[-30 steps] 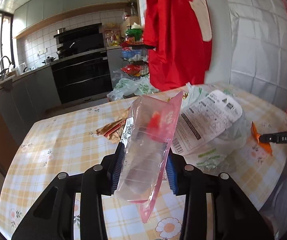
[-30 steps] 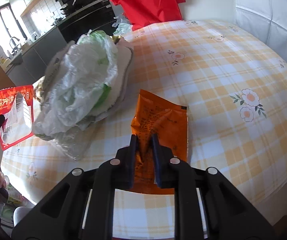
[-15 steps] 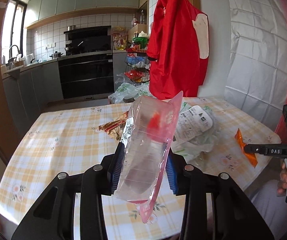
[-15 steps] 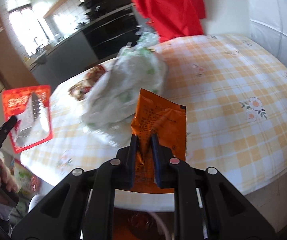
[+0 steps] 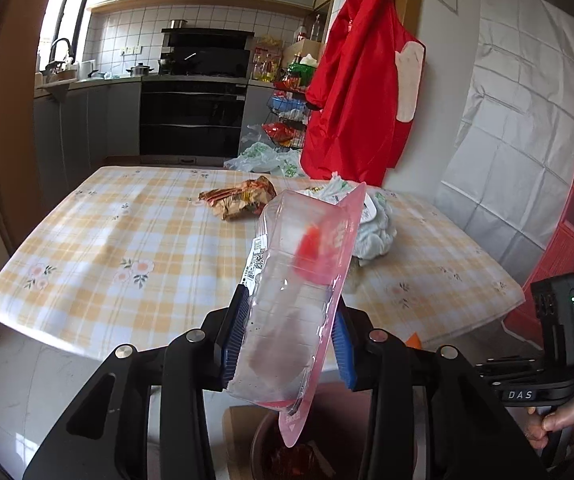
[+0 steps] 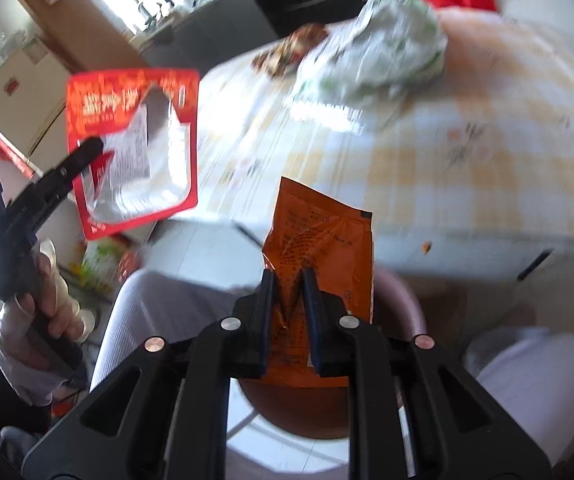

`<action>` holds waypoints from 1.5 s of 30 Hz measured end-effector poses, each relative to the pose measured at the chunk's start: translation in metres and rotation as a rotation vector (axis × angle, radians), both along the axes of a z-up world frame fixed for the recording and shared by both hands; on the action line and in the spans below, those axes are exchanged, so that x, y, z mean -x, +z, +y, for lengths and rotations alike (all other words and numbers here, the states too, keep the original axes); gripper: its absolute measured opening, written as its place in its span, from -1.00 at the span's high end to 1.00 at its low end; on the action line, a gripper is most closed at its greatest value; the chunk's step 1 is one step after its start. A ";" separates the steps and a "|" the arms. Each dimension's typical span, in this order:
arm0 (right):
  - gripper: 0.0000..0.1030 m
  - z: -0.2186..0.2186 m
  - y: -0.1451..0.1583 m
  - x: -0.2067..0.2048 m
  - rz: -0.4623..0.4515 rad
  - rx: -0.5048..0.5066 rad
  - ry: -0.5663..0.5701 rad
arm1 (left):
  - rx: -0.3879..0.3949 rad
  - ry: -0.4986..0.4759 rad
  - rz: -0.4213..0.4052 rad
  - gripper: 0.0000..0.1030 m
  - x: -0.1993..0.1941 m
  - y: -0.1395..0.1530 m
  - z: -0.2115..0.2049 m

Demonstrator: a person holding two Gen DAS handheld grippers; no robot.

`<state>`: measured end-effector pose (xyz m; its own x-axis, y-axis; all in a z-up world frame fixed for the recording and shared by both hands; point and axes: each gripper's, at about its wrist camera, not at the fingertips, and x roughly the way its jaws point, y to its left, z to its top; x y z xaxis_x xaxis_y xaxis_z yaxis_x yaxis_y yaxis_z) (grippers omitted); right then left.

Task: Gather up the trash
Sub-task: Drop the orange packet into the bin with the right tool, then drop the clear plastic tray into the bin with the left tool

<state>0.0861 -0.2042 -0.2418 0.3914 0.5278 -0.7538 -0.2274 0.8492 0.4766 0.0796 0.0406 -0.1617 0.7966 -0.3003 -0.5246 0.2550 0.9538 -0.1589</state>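
Your left gripper [image 5: 289,346]: jaws pinching a clear blister pack [image 5: 299,280] with red card backing, tilted, past the desk [image 5: 127,240] near edge, above a brown bin [image 5: 263,440]. Your right gripper [image 6: 289,308]: jaws clamped on a crumpled orange packet [image 6: 319,240], upright over the bin.

My left gripper [image 5: 287,340]: black, blue pads
Blister pack [image 5: 299,280]: clear, red backing
Sachet [image 6: 321,256]: orange, dark print
Tablecloth [image 5: 127,248]: yellow-white check, small flowers
Bin [image 6: 307,412]: reddish-brown
Far crumpled bag [image 5: 375,228]: white, green print
Hanging garment [image 5: 359,112]: red
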 end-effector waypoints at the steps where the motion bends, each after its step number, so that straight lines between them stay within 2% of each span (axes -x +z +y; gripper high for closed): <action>1: 0.65 0.003 -0.003 0.003 0.011 -0.002 0.003 | -0.005 -0.003 0.004 0.25 0.004 0.000 0.000; 5: 0.65 0.011 -0.008 0.007 0.050 -0.025 0.003 | -0.018 -0.013 0.023 0.25 0.018 -0.003 -0.001; 10: 0.56 0.018 -0.006 -0.005 0.065 0.019 0.006 | -0.010 -0.018 0.035 0.25 0.020 -0.004 0.005; 12: 0.38 0.016 -0.004 -0.007 0.065 0.024 -0.012 | -0.002 -0.019 0.040 0.25 0.020 -0.005 0.007; 17: 0.12 0.004 0.004 -0.011 0.040 0.040 -0.058 | -0.002 -0.035 0.052 0.25 0.019 -0.009 0.005; 23: -0.24 -0.011 0.025 -0.020 -0.035 0.076 -0.121 | -0.010 -0.055 0.069 0.24 0.020 -0.015 0.000; 27: -0.65 -0.021 0.040 -0.026 -0.094 0.125 -0.177 | -0.004 -0.073 0.085 0.24 0.020 -0.019 -0.003; 32: -0.72 -0.045 0.053 -0.034 -0.141 0.150 -0.263 | -0.009 -0.127 0.117 0.23 0.021 -0.027 -0.014; 38: -0.72 -0.070 0.055 -0.040 -0.140 0.156 -0.333 | -0.042 -0.194 0.154 0.21 0.026 -0.039 -0.032; 39: -0.72 -0.070 0.055 -0.039 -0.139 0.156 -0.338 | -0.044 -0.203 0.158 0.14 0.026 -0.040 -0.033; 42: -0.72 -0.074 0.053 -0.038 -0.133 0.158 -0.348 | -0.051 -0.205 0.136 -0.30 0.028 -0.038 -0.035; 43: -0.72 -0.074 0.051 -0.038 -0.131 0.158 -0.349 | -0.053 -0.199 0.129 -0.39 0.027 -0.037 -0.035; 45: -0.73 -0.074 0.049 -0.039 -0.125 0.158 -0.348 | -0.052 -0.184 0.125 -0.45 0.024 -0.034 -0.033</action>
